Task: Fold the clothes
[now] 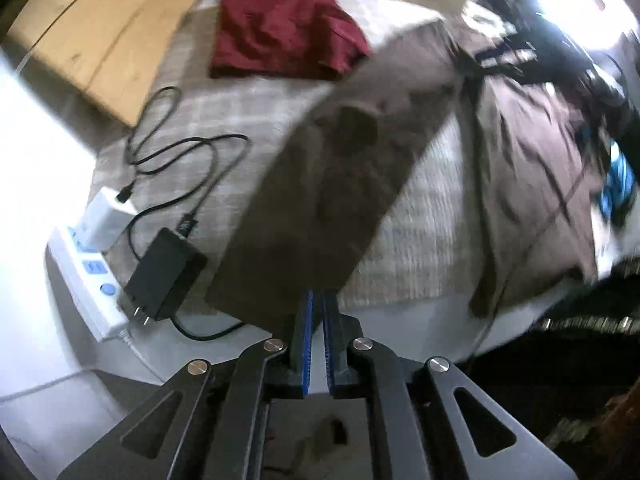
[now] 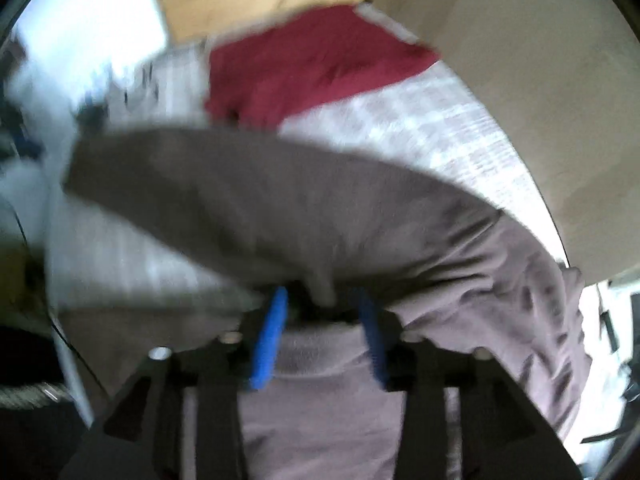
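Note:
A brown garment [image 1: 340, 168] is stretched above the bed between both grippers. My left gripper [image 1: 319, 300] is shut on its near end, the blue pads pinching the hem. In the right wrist view the same brown garment [image 2: 280, 208] drapes over and in front of my right gripper [image 2: 324, 300]; its blue fingers [image 2: 272, 332] stand apart with a fold of cloth between them, and the view is blurred. A folded dark red garment [image 1: 284, 32] lies flat at the far end of the bed; it also shows in the right wrist view [image 2: 304, 64].
The bed has a pale checked cover [image 1: 420, 232]. On its left side lie a black power adapter [image 1: 164, 276], black cables [image 1: 172, 148], a white charger [image 1: 108, 212] and a white power strip [image 1: 86, 284]. A wooden panel [image 1: 104, 36] stands beyond the bed.

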A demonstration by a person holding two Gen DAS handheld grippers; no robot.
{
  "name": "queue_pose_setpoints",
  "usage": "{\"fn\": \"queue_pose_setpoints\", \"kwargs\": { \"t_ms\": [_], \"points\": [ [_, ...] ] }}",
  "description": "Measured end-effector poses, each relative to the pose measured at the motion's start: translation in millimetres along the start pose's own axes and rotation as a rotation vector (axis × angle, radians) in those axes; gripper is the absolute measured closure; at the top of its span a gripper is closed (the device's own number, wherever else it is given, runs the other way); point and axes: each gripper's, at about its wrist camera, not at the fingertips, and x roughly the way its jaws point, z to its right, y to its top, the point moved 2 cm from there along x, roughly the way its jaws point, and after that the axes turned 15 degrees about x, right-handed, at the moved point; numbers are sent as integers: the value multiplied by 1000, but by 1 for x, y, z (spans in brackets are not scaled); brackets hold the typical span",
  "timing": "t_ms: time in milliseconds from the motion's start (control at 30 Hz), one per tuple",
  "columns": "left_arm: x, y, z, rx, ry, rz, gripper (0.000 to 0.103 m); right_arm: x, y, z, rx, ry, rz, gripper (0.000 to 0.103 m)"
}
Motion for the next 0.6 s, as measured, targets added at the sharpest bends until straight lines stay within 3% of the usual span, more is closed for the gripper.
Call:
{"fn": "queue_pose_setpoints", "kwargs": {
  "t_ms": [67, 167, 267, 400, 500, 567, 600],
  "points": [
    [-1, 14, -8, -17, 36, 43, 77, -18, 16, 16, 64, 25, 60, 54],
    [13, 46, -12, -14, 67, 73, 69, -26, 35, 46, 149, -37, 107, 54],
    [51, 82, -5, 45, 47, 37, 68, -28, 54, 85, 249, -103, 123, 54],
    [102, 106, 4, 123, 42, -65, 68, -8, 63, 118, 216, -210, 79, 54],
    [106, 111, 6, 133, 6, -49, 67, 6, 71, 132, 165, -199, 33, 53],
    [106, 111, 8, 151, 6, -41, 74, 19, 79, 133, 124, -176, 15, 49],
    [106, 111, 9, 160, 3, -39, 84, 25, 83, 132, 100, -161, 7, 47]
  ]
}}
